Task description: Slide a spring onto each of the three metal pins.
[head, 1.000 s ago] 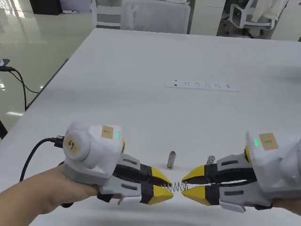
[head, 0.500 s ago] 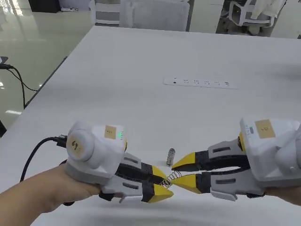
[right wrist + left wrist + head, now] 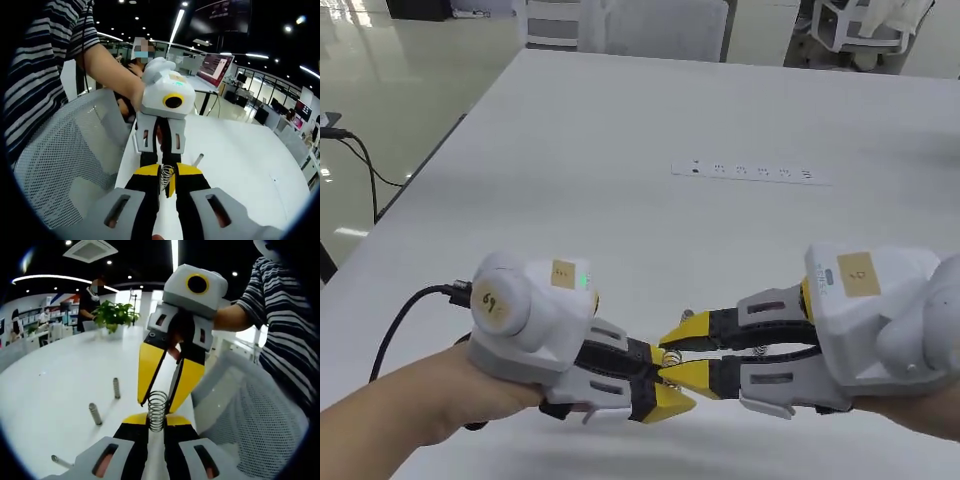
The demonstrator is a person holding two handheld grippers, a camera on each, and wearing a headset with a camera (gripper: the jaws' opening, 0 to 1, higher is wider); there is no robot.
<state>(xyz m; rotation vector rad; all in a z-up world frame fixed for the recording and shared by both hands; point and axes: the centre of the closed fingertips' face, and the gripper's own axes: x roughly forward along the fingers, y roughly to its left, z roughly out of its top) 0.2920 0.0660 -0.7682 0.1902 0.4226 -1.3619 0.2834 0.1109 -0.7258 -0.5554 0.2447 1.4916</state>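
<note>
Spring is sitting clamped in left tongs, sticking out forward. Right tongs are straddling its free end, jaws apart.

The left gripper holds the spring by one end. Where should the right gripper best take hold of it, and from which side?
Grip the free end of the spring, the coils that stick out past the shut left gripper. Come head-on along its axis: the right gripper faces it that way, with open jaws either side of the coil. Pinch across the round body.
</note>
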